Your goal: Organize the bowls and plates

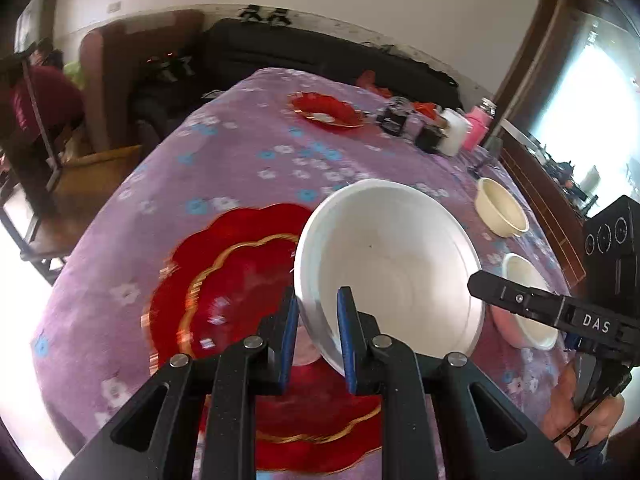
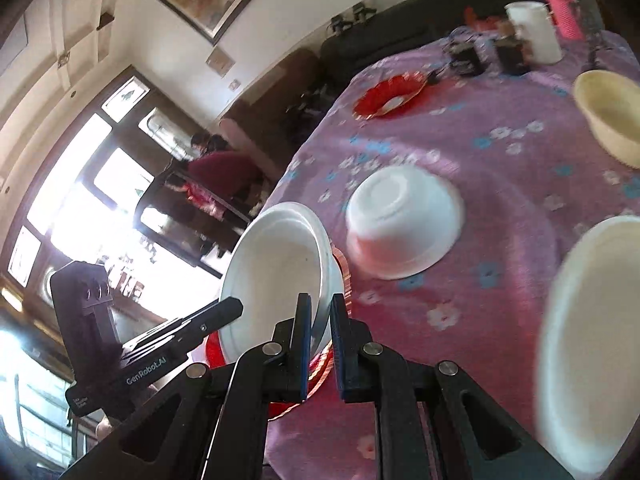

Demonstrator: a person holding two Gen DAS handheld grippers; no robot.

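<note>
Left hand-held gripper (image 1: 318,340) sits at six o'clock in its own view, jaws nearly closed on the near rim of a white dish (image 1: 392,256): one blue pad is inside the rim and the other outside. The right hand-held gripper (image 2: 319,344) is drawn in just as narrowly and pinches the same dish at another part of its rim. The dish hangs between them, clear of the worktop (image 1: 240,168) and tilted, with its hollow facing the left camera.

Just below it, toward nine o'clock in the left view, lies a large red plate (image 1: 232,280) with a gold line, partly hidden by the dish. Farther out, at twelve o'clock in the right view, an upturned bowl (image 2: 404,220) rests on the purple cloth. A cream bowl (image 1: 502,208) stands upright at two o'clock. A small red plate (image 1: 326,111) lies far off at twelve o'clock, near a white mug (image 1: 454,134).

The step in hand looks like a two-handed carry of the dish toward its stack. Whether it is bound for the red plate or for the bowls cannot be told. The next move probably calls for levelling the dish, lowering it squarely onto its place, and easing both grips apart together so it does not tip.
</note>
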